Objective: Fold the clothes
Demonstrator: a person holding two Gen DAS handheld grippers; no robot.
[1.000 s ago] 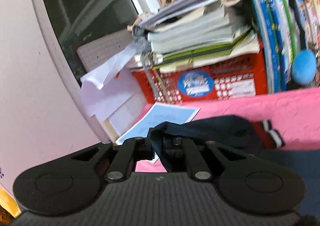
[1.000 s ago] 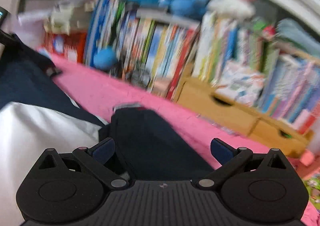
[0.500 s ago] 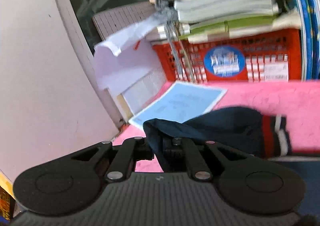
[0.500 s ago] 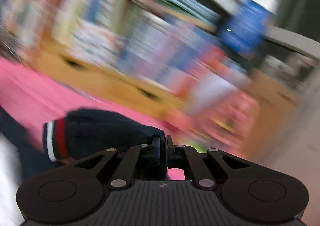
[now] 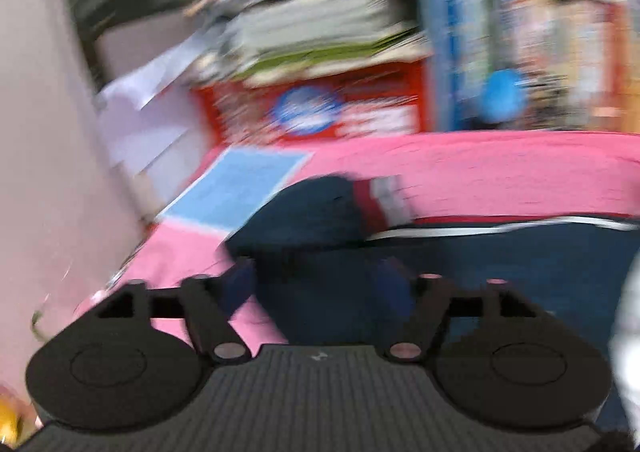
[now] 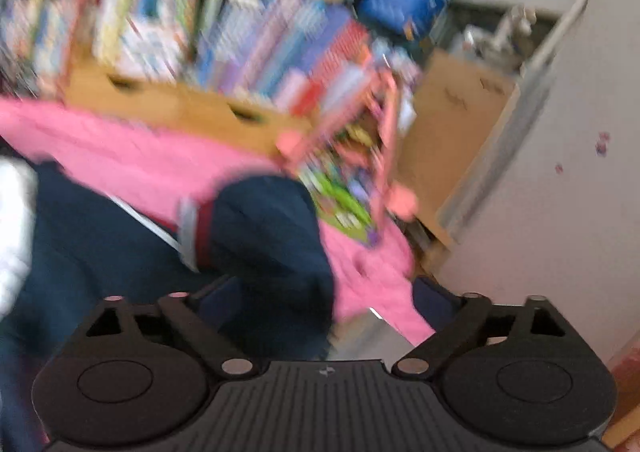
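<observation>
Pink bedcover (image 5: 500, 172) carries the navy garment (image 5: 540, 260), w/ bookshelves behind. Nearest you, both grippers just let go: left gripper (image 5: 316, 284) jaws are opening, sleeve cloth between them but not pinched; right gripper (image 6: 324, 304) jaws are opening wide, the other sleeve (image 6: 264, 236) loose between. Half a sec ago both were clamped on sleeves. Farther out, cuffs now lie folded inward on the body, so sleeve fold looks done; body fold next.
</observation>
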